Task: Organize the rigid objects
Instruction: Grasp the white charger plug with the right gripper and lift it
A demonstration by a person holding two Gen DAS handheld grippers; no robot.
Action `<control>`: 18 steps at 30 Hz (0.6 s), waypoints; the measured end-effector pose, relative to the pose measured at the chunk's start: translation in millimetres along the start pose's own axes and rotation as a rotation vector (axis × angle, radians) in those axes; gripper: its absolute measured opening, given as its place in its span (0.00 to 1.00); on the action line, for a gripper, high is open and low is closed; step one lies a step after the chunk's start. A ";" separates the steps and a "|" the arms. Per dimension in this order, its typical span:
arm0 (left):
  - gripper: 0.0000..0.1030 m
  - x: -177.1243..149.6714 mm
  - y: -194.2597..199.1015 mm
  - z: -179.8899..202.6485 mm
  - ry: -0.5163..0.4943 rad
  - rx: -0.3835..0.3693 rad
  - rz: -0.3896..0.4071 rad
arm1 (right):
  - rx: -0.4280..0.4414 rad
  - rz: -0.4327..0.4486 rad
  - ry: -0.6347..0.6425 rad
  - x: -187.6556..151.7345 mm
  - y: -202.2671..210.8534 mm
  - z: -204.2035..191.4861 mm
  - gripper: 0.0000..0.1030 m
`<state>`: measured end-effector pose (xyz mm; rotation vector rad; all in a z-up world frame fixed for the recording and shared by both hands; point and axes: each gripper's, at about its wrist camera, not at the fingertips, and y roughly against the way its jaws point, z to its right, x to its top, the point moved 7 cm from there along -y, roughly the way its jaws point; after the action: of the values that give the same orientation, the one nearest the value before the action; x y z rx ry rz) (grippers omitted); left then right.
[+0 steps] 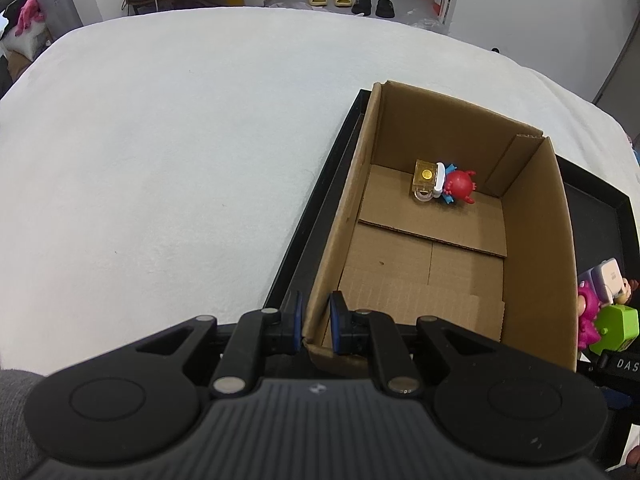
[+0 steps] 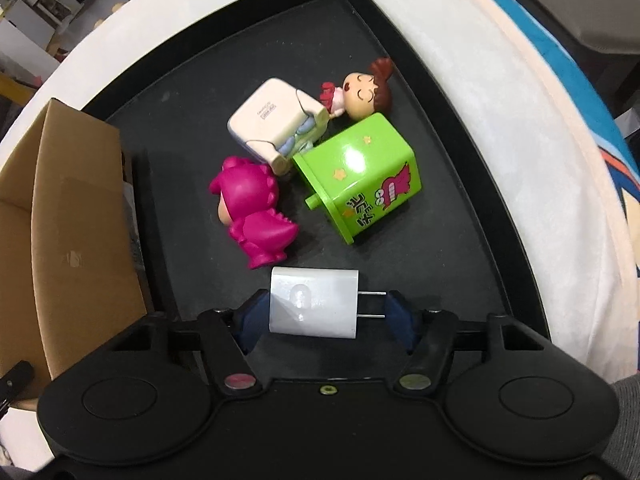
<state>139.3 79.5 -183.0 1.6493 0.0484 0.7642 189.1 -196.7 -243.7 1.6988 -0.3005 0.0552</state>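
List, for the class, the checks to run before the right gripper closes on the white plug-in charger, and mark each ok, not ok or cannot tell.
1. White plug-in charger lies between the right gripper fingers: ok.
2. Pads pressing on both ends: not ok; a gap shows at the prongs.
3. Pink dinosaur figure clear of the fingers: ok.
4. Left gripper clamped on the brown cardboard box wall: ok.
5. Free floor in the box beside the red toy: ok.

box (image 1: 532, 240) on tray (image 2: 472, 208), left end | figurines (image 1: 444, 184) in box | charger (image 2: 314, 308) on tray, nearest
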 end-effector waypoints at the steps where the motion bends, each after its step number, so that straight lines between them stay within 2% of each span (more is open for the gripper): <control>1: 0.13 -0.2 0.2 -0.5 0.003 -0.004 -0.001 | -0.008 0.014 0.009 0.1 2.2 -0.1 0.59; 10: 0.13 0.5 1.7 -4.0 0.016 -0.023 -0.001 | 0.012 0.066 -0.005 3.7 22.8 2.7 0.59; 18: 0.13 -0.8 3.2 -6.7 0.034 -0.040 0.011 | 0.030 0.133 0.049 13.2 53.0 -12.7 0.59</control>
<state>134.1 84.2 -180.3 1.5998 0.0471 0.7969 191.4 -192.8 -187.8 1.7032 -0.3780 0.2001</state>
